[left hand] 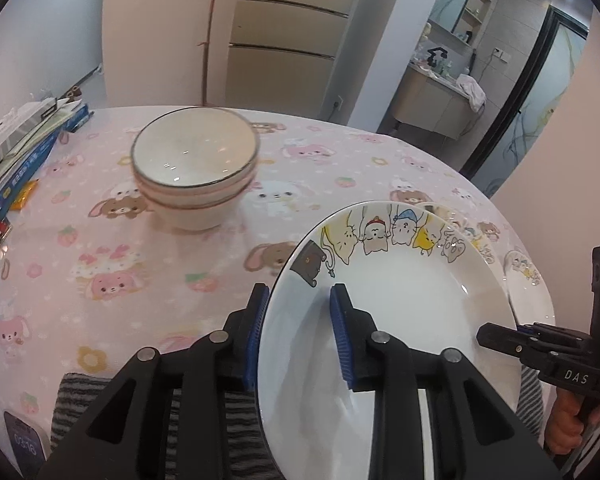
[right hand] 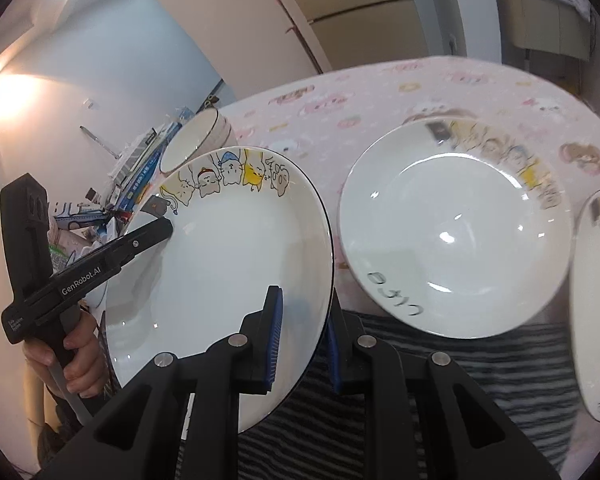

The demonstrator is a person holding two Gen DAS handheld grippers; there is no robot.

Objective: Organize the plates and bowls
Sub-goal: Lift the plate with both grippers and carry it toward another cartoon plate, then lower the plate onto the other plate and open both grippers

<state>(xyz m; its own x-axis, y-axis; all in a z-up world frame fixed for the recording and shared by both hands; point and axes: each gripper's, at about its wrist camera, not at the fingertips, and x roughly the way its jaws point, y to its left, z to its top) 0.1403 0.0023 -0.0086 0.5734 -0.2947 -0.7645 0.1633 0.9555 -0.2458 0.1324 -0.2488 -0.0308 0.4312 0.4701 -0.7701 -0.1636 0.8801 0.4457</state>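
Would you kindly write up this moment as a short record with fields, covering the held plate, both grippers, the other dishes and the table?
held plate: cartoon-rimmed plate, lifted and tilted above the tablecloth
left gripper: left gripper, jaws shut on the plate's left rim
right gripper: right gripper, jaws shut on the plate's right rim
other plates: second plate flat on the table; third plate at the right edge of the view
bowls: stack of bowls, upright, farther back
table: pink cartoon tablecloth
clutter: boxes at the left edge
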